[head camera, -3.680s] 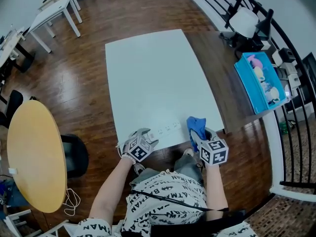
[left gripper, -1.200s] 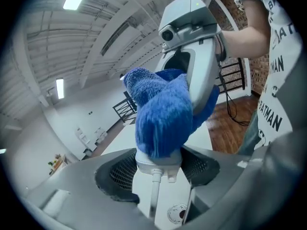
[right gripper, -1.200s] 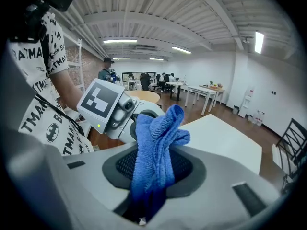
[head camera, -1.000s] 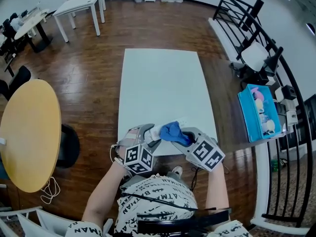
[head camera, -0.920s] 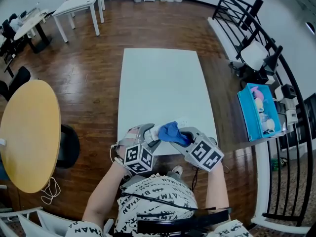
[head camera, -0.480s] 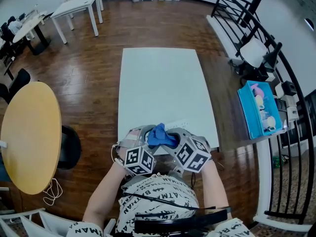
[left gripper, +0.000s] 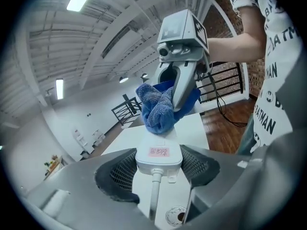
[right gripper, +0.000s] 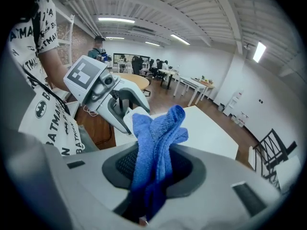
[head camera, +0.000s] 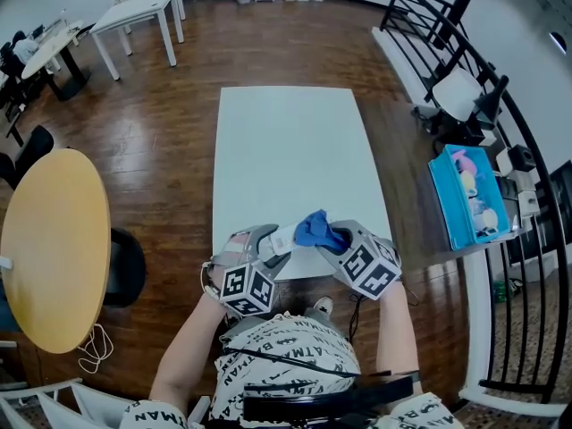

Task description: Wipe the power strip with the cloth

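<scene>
The right gripper (right gripper: 153, 169) pinches a bunched blue cloth (right gripper: 157, 128), whose free end rests on the top face of the power strip (left gripper: 158, 153) just ahead. The strip's long axis runs from the cloth into the left gripper (head camera: 266, 241), clamped on its cord end at the near edge of the table (head camera: 295, 141). The wipe should probably follow that line.

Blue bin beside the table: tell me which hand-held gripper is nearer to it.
Right. The right hand-held gripper is at the table's near edge, toward the blue bin; the left hand-held gripper lies beyond it, farther off.
</scene>
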`<control>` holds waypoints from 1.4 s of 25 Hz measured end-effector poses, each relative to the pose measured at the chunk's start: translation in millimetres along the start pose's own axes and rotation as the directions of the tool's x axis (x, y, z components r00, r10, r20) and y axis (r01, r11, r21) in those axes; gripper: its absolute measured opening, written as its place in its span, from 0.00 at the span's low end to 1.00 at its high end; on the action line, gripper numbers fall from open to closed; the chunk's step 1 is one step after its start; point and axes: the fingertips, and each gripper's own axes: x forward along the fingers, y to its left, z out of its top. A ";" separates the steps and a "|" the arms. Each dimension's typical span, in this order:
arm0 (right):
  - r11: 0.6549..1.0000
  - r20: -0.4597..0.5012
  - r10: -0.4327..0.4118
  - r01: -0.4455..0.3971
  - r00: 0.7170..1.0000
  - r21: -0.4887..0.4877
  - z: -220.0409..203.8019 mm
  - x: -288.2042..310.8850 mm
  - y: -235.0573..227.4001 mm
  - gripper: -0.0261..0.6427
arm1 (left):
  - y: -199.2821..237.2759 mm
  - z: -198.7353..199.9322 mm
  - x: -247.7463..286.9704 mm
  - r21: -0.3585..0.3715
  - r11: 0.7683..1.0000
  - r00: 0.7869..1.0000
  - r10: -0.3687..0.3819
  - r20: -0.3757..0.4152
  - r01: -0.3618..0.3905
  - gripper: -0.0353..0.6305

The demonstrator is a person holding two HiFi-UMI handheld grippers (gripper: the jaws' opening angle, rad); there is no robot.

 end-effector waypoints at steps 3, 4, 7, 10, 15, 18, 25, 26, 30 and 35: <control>0.998 -0.026 -0.048 0.049 0.999 0.043 -18.8 -5.2 -19.6 0.24 | 1.4 -0.6 -3.4 -0.008 1.000 1.000 0.001 0.009 -0.001 0.48; 0.996 -0.035 -0.063 0.065 0.997 0.057 -24.9 -7.0 -25.9 0.24 | 1.7 -1.0 -4.5 -0.012 1.000 1.000 0.000 0.010 0.000 0.48; 0.990 -0.057 -0.097 0.103 0.994 0.101 -43.5 -12.4 -43.0 0.24 | 2.3 -0.9 -5.3 -0.024 1.000 1.000 -0.002 0.011 0.002 0.48; 0.981 -0.067 -0.122 0.130 0.990 0.142 -60.4 -16.5 -56.6 0.24 | 2.7 0.1 -4.8 -0.040 0.999 1.000 -0.003 0.018 0.004 0.48; 0.960 -0.115 -0.191 0.210 0.975 0.184 -89.3 -20.8 -77.9 0.24 | 2.2 1.2 -7.6 -0.054 0.999 1.000 -0.005 0.030 0.007 0.48; 0.941 -0.129 -0.240 0.263 0.962 0.211 -94.1 -29.5 -83.5 0.24 | 6.9 1.1 -8.3 -0.080 0.997 0.999 0.015 0.029 -0.012 0.48; 0.872 0.087 -0.236 0.171 0.968 0.459 -66.0 -26.4 -54.7 0.24 | 41.8 -5.9 -5.4 -0.260 0.956 0.990 0.143 0.004 -0.137 0.48; 0.859 0.123 -0.225 0.137 0.967 0.493 -59.1 -21.3 -48.0 0.24 | 46.4 -6.6 -5.2 -0.285 0.946 0.987 0.160 0.000 -0.153 0.48; 0.838 0.197 -0.169 0.035 0.966 0.544 -34.4 4.0 -18.2 0.24 | 54.6 -7.6 -6.2 -0.348 0.920 0.982 0.190 0.001 -0.178 0.48; 0.830 0.222 -0.123 -0.022 0.967 0.558 -16.0 27.4 4.1 0.24 | 55.0 -6.7 -8.0 -0.380 0.904 0.977 0.215 0.004 -0.197 0.48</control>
